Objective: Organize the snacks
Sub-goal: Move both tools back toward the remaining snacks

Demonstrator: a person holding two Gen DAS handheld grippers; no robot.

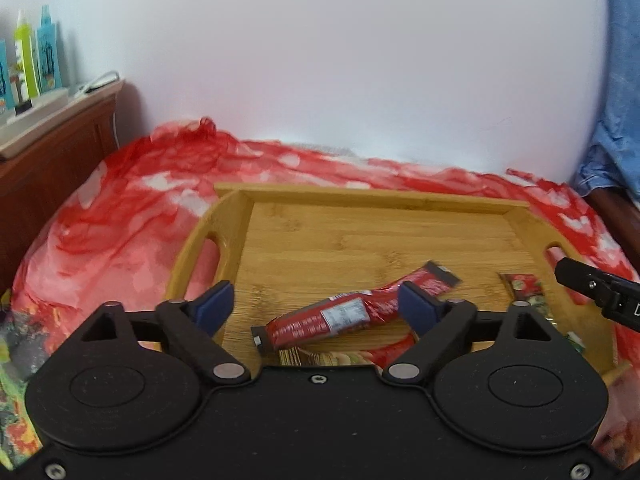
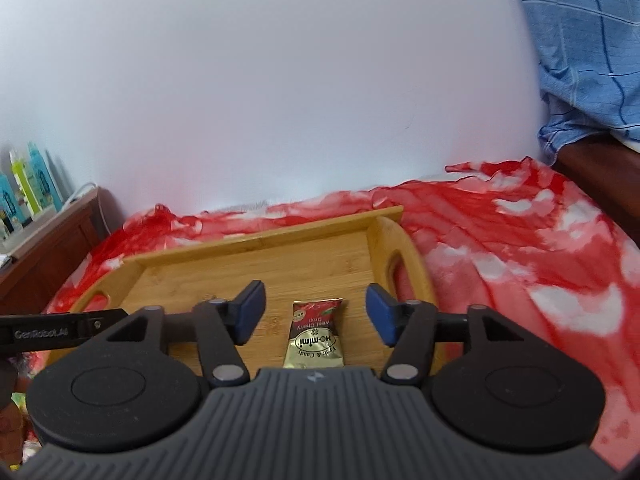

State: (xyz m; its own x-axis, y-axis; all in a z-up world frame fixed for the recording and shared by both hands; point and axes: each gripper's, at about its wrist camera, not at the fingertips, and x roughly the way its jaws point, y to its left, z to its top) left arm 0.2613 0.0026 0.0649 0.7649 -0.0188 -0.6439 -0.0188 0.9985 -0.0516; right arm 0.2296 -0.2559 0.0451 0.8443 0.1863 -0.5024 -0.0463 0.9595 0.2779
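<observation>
A bamboo tray [image 1: 360, 240] with handle cut-outs lies on a red and white cloth. A long red snack stick pack [image 1: 352, 312] lies in it, between the blue fingers of my open left gripper [image 1: 316, 304], which grips nothing. A small red and gold candy packet [image 1: 526, 292] lies to the right. In the right wrist view the same tray [image 2: 260, 264] holds that candy packet [image 2: 314, 332], lying between the fingers of my open right gripper [image 2: 316, 312]. More packets sit partly hidden under the left gripper's body.
The red and white cloth [image 1: 120, 220] covers the bed around the tray. A wooden headboard shelf [image 1: 52, 128] at the left holds several bottles. Blue checked fabric [image 2: 580, 40] hangs at the right. A white wall stands behind. The right gripper's tip [image 1: 592, 284] shows at the tray's right handle.
</observation>
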